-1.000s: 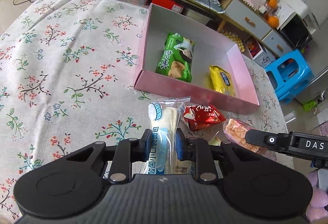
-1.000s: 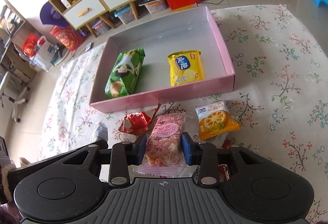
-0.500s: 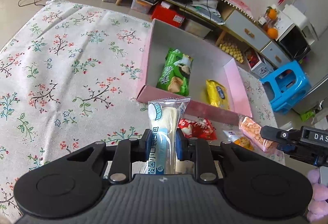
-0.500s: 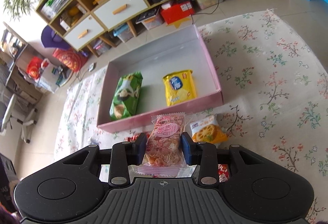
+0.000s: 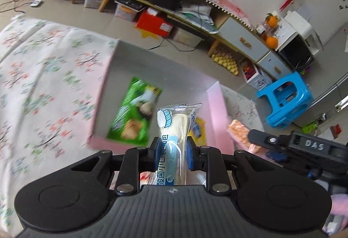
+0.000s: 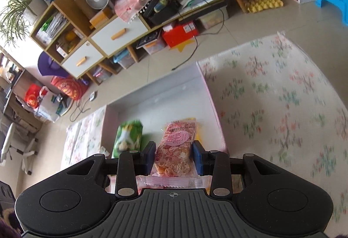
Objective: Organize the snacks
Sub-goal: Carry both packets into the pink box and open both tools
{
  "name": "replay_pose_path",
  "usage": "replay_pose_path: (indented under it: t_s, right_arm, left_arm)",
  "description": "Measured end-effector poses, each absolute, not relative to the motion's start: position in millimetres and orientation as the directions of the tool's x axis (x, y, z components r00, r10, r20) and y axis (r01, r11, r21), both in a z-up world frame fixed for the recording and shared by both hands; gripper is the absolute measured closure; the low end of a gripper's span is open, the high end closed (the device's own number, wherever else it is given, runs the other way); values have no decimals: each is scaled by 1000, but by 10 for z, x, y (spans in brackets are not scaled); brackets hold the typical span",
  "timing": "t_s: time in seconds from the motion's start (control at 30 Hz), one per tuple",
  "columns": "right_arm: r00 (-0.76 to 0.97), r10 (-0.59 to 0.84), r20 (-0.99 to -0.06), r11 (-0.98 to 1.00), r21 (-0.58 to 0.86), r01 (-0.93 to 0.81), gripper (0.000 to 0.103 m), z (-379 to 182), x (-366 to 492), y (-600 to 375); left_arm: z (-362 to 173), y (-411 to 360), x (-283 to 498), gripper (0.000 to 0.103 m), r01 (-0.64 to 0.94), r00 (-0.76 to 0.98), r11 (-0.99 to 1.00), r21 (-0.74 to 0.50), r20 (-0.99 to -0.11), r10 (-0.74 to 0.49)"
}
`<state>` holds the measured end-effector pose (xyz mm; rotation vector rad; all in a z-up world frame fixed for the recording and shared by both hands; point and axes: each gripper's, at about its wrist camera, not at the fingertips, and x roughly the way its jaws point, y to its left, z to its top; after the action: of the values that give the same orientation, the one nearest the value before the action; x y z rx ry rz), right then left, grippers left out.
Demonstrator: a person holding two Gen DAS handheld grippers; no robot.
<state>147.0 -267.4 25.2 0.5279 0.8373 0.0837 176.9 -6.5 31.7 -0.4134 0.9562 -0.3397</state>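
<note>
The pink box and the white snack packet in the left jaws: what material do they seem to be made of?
Pink box: probably cardboard, matte; its thin flat walls and sharp folded corners show no shine, though the frame is blurred. White snack packet: thin clear plastic film, glossy; the pale food shows through it, and the top edge is a crimped, zigzag-cut seal.

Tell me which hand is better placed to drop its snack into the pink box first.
Probably right: the right tool holds its pink bar over the pink box, near open floor; the left tool, holding a white bun, looks nearer the rim.
</note>
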Motion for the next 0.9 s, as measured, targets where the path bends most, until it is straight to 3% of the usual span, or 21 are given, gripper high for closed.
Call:
replay_pose_path:
  t_s: [0.57, 0.9]
  right_arm:
    - [730, 326, -600, 861, 508, 34, 68, -274, 2176, -2711]
    - [753, 283, -594, 900, 435, 5, 68, -404, 2330, -2622]
  left_arm:
    - [-134, -543, 2423, 82, 124, 512, 915, -383, -766, -390]
    - [-130, -543, 2490, 82, 161, 574, 924, -346, -729, -373]
